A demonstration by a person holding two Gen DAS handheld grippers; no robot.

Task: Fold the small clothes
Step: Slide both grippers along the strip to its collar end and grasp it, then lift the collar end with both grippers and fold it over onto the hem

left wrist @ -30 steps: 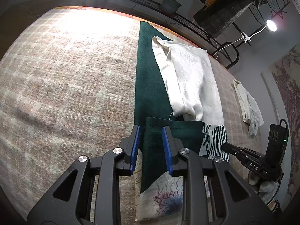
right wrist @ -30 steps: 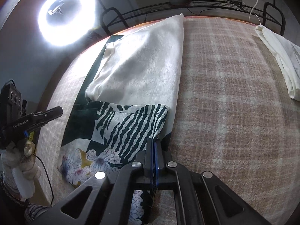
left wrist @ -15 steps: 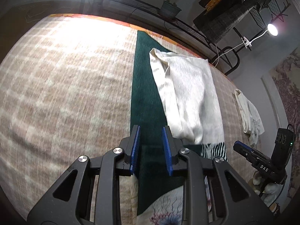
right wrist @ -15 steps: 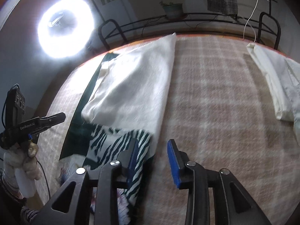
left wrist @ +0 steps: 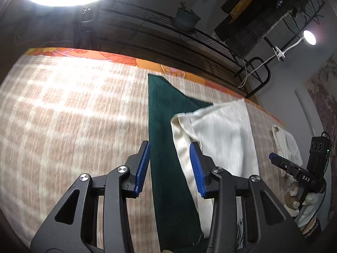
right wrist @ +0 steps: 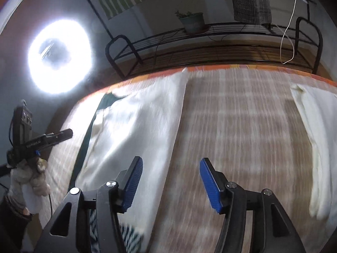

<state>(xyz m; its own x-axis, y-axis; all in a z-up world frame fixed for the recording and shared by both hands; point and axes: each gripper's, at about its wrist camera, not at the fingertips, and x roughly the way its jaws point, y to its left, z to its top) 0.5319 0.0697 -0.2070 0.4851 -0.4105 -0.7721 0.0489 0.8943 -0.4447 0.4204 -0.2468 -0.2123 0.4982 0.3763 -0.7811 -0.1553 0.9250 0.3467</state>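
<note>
Cloth lies spread on a plaid bedcover point(left wrist: 69, 113) in both views. Through the left wrist camera, the left gripper point(left wrist: 169, 165) has its jaws spread wide with nothing between them, poised above a long dark green cloth point(left wrist: 166, 139) that runs away toward the orange floral border point(left wrist: 118, 58) of the bed. A cream cloth point(left wrist: 223, 135) overlaps the green one on its right side, with its near edge just beside the right blue pad. Only this view shows the full green strip, and the right gripper seen from outside point(left wrist: 294, 169), gripped in a gloved hand point(left wrist: 303, 204) at the far right. A small lamp point(left wrist: 309, 37) glows on the upper right.

Through the right wrist camera, the right gripper point(right wrist: 170, 182) is also spread wide and holds nothing. Its left pad is over the cream cloth point(right wrist: 134, 130), its right pad over bare plaid. Here the green cloth shows only as a thin sliver point(right wrist: 84, 145) along the cream cloth's left edge. This view alone reveals a zebra-striped cloth point(right wrist: 128, 238) at the bottom beneath the gripper, and a second pale garment point(right wrist: 318, 147) well apart on the right. The left gripper point(right wrist: 50, 139) appears at the far left. A ring light point(right wrist: 60, 55) shines as a full circle, and a potted plant point(right wrist: 192, 22) sits on a black metal rack point(right wrist: 210, 42). Motion blur smears much of the bedcover.
</note>
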